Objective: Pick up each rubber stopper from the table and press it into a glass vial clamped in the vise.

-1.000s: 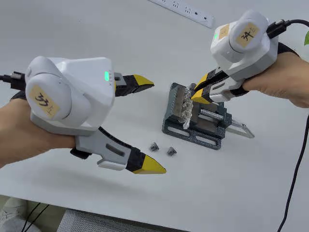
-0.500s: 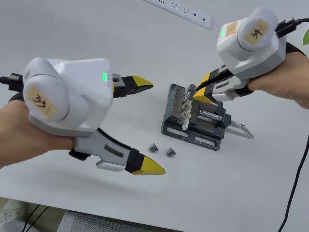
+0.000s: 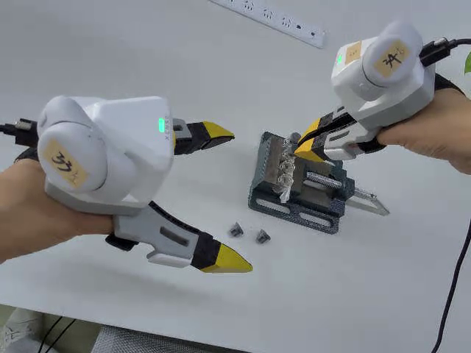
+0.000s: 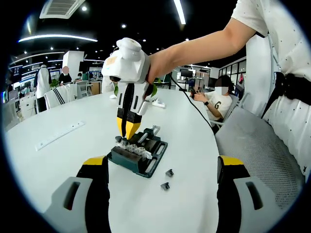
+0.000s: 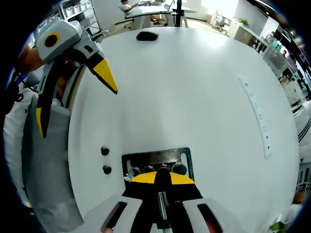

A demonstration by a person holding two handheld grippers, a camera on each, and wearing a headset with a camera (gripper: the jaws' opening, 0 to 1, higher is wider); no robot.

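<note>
- The right gripper (image 3: 307,144) had barely shifted in the last second. Its fingers were closed together over the vials (image 3: 284,168) in the vise (image 3: 291,208), and we couldn't tell if they pinched anything.
- The left gripper (image 3: 228,197) stayed hovering, fingers wide open and empty.
- A stopper (image 3: 235,230) and a second stopper (image 3: 261,236) still lay on the table (image 3: 147,59) near the vise.
- We judged pressing was under way, with two pickups left.

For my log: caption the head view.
Right gripper shut over the vials in the vise; left gripper open, two rubber stoppers loose on the table.
</note>
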